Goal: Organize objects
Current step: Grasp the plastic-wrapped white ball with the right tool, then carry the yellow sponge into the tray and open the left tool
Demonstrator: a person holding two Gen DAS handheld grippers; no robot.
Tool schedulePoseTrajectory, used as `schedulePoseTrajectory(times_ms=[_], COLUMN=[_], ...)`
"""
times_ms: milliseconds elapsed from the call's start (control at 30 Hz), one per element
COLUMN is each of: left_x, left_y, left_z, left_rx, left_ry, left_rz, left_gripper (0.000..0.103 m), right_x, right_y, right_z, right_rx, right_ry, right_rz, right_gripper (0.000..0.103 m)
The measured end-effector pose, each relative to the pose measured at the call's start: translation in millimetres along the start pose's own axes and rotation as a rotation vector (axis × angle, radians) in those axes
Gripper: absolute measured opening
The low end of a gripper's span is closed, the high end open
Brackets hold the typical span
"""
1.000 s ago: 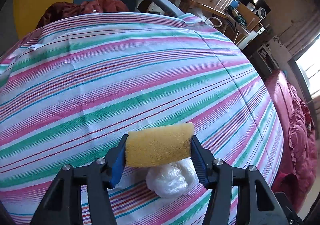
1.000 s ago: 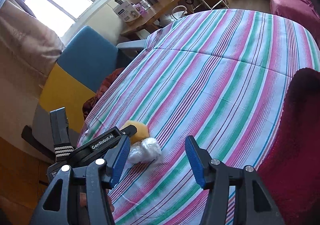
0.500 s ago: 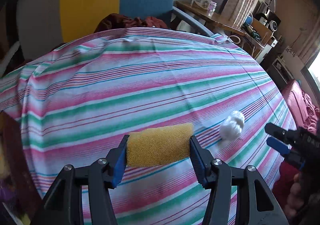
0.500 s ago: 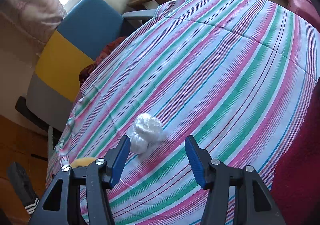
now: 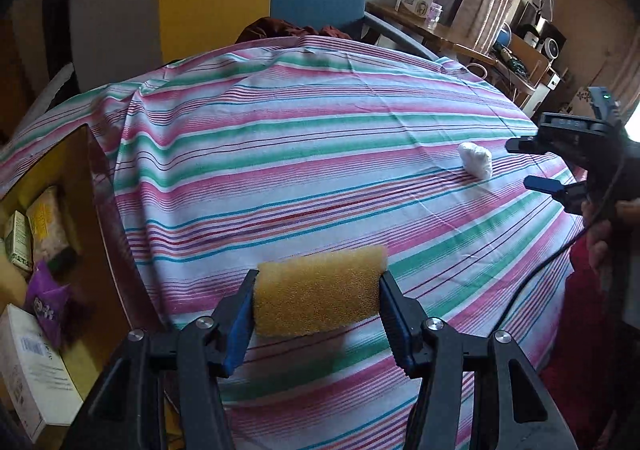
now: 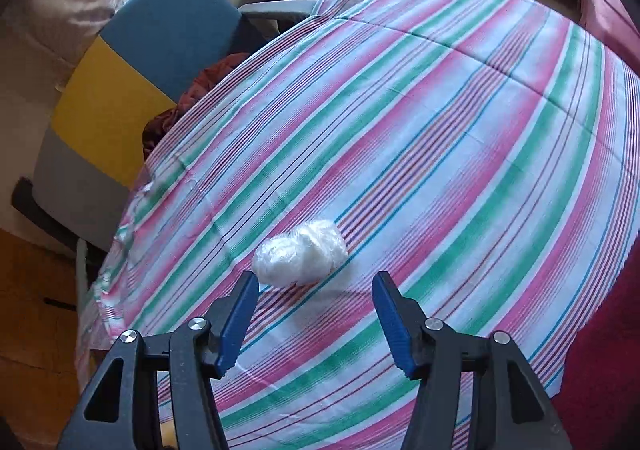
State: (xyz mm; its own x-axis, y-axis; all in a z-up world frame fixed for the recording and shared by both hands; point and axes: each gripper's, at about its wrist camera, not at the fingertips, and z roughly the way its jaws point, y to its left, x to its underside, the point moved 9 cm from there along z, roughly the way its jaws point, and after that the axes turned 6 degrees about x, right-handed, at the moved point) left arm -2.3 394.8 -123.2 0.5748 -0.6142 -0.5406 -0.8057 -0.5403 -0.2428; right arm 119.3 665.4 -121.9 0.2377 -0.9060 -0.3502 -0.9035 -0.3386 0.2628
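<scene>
Since a second ago: left gripper has carried the yellow sponge up and away from the white plastic wad; the wad stayed on the striped cloth, now well apart from the sponge.

Left wrist view. Jaws closed on the sponge ends, sponge held clear above the cloth near the table's left edge. Beside that edge, an open box or shelf, which holds small cartons, a purple packet and a white box. Right gripper visible at far right, fingers apart, pointing at the wad, just beside it.

Right wrist view. Right gripper wide open, nothing in it. Wad lies on the cloth just ahead of the fingertips, a little left of centre, not yet between the pads.

Judgement: step in hand is stowing the sponge while the right lines up on the wad. Next: left swings over the box and releases; right advances slightly, shifts left, closes gently, since the wad looks soft and crushable.
</scene>
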Motion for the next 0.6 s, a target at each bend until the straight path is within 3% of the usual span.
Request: schedulePoseTrajectory(times_ms=[100,167,500,533,567,600], left_x=[-2.3,-2.2,2.8,3.7,4.1,4.7], left_y=[0.7,1.0,2.8,3.6,4.4,5.0], left_z=[-13.9,-23.6,-49.6,-50.8,-52.5,-54.5], left_rx=[0.015,0.036,0.062,0.061,0.061,0.06], left_ry=[-0.023,-0.035,-0.073,-0.075,-0.077,-0.081], left_rz=[-0.001,-0.008,-0.024,-0.026,-0.029,-0.03], left_gripper=[0.058,0.058,0.058,0.058,0.058,0.058], right_x=[-2.1,-2.3,-6.1,-4.4,-3.5,-3.5], right_y=[11.7,13.7,16.7,17.2,17.8,18.4], right_z=[14.9,22.8,46.3,49.1,50.8,51.6], right_rx=[0.049,0.071,0.04,0.045,0.054,0.062], right_ry=[0.004,-0.001,0.032,0.04,0.04,0.035], right_rz=[-0.088,-0.115,-0.128,-0.137,-0.151,-0.163], right_gripper=[0.064,0.071,0.071,0.069,0.056,0.056])
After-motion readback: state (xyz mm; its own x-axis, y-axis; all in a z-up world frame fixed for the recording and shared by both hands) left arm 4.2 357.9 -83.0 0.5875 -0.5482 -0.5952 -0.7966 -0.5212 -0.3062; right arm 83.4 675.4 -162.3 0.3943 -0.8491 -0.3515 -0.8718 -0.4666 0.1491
